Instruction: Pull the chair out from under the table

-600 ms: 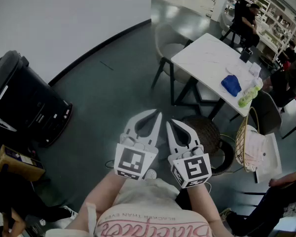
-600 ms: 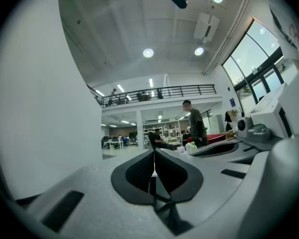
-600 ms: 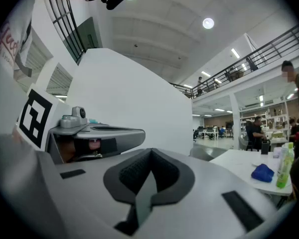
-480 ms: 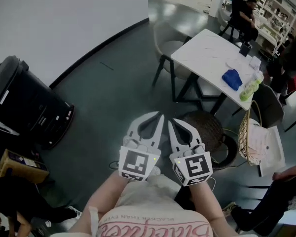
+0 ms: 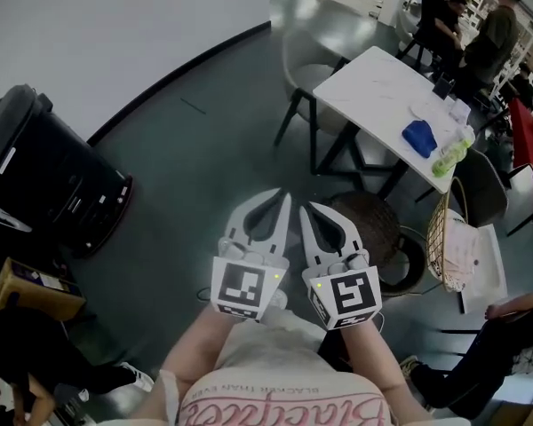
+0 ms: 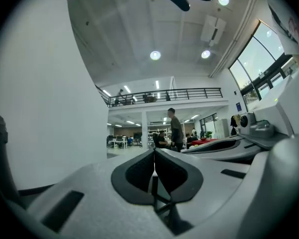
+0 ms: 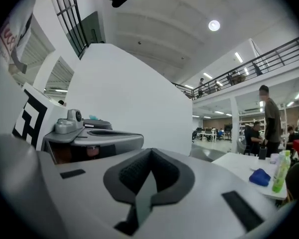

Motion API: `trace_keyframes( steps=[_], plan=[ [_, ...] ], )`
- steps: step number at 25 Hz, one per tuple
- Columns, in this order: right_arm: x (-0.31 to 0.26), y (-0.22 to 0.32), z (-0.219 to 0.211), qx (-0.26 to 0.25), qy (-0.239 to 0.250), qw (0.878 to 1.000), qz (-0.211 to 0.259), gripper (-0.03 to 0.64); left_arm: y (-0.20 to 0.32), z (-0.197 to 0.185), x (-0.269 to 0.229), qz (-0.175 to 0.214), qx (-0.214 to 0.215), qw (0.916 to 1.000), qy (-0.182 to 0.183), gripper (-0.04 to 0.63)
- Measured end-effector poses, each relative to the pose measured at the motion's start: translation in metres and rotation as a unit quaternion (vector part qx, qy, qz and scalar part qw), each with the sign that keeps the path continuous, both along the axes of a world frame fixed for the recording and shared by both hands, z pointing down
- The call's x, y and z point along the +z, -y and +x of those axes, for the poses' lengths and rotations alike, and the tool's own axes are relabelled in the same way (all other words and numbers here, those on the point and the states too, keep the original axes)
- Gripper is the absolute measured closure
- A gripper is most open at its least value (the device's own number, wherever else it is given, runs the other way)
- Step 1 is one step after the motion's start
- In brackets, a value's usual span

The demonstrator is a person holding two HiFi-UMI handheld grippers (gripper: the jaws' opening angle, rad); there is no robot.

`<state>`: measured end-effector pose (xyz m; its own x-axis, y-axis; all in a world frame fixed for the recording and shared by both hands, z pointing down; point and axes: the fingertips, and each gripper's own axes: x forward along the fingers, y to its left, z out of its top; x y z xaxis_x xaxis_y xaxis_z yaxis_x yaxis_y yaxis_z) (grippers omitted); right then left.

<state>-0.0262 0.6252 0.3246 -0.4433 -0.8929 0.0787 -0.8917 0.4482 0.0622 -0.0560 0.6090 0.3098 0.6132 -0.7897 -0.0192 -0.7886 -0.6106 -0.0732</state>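
A white table (image 5: 373, 96) stands at the upper right of the head view. A pale grey chair (image 5: 304, 65) sits at its far side, its seat partly under the top. A dark round wicker chair (image 5: 366, 224) is by the table's near corner, just right of my grippers. My left gripper (image 5: 284, 197) and right gripper (image 5: 306, 208) are held side by side in front of the person's body, both shut with nothing between the jaws and touching no chair. In the left gripper view my left gripper (image 6: 154, 151) is shut, and in the right gripper view my right gripper (image 7: 150, 151) is shut too.
A blue cloth (image 5: 418, 138) and a green bottle (image 5: 450, 158) lie on the table. A gold wire basket (image 5: 437, 238) and another grey chair (image 5: 481, 193) stand at the right. A black bin (image 5: 44, 176) and a cardboard box (image 5: 25, 291) are at the left. People are behind the table.
Both grippers stay shut and side by side, hardly moved. A standing person has come into view behind the table at the top right.
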Motion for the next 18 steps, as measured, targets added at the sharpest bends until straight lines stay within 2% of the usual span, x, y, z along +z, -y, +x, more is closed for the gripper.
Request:
trace_keyframes(
  steps=[6,18],
  plan=[
    [-0.004,0.022,-0.001,0.01,0.001,1.0,0.001,0.615,0.023,-0.005,-0.003,-0.001,0.003,1.0,0.002,0.591],
    [-0.007,0.073,0.003,-0.015,-0.006,1.0,0.0,0.614,0.075,0.0,-0.006,-0.002,-0.019,0.9998,-0.007,0.591]
  ],
)
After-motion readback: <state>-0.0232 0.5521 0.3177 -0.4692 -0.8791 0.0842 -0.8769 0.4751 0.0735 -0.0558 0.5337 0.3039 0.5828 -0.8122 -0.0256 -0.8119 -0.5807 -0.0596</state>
